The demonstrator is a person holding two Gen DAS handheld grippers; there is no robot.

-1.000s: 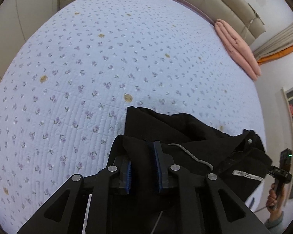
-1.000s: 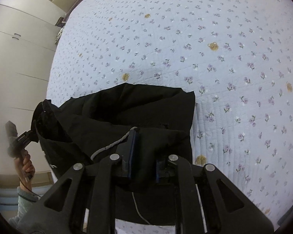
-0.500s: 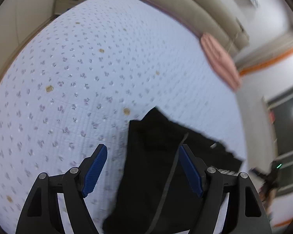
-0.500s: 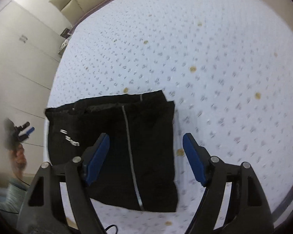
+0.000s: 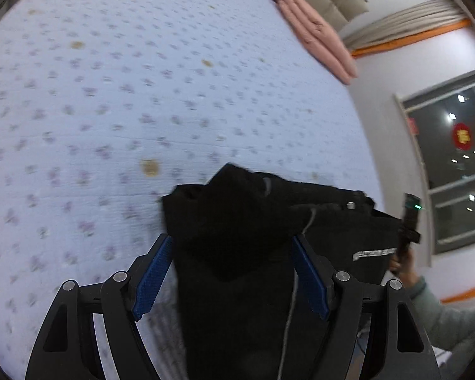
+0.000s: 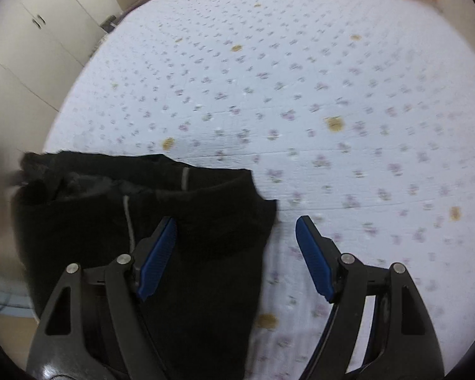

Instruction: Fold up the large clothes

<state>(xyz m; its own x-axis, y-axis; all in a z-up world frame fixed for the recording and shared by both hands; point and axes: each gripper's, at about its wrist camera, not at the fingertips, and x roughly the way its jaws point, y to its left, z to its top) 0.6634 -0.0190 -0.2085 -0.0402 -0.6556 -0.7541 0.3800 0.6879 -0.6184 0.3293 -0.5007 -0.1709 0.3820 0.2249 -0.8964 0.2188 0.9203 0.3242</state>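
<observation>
A black garment (image 5: 253,237) with a thin grey stripe and a small white label lies folded in layers at the near edge of the bed. It also shows in the right wrist view (image 6: 186,240). My left gripper (image 5: 232,272) is open, its blue pads on either side of the garment's left part, a little above it. My right gripper (image 6: 236,258) is open over the garment's right edge, with one pad over the cloth and the other over the bedspread. Neither gripper holds cloth. The other gripper (image 5: 410,221) shows in a hand at the right of the left wrist view.
The bed carries a white quilted bedspread (image 5: 142,95) with small purple flowers, stretching far ahead. A folded pink blanket (image 5: 316,34) lies at the far end by the padded headboard. Cream wardrobes (image 6: 31,41) stand to the left, a dark window (image 5: 452,158) to the right.
Both grippers were shut on the black garment a second ago. They opened, let it drop flat on the bed, and have since come down closer over it.
</observation>
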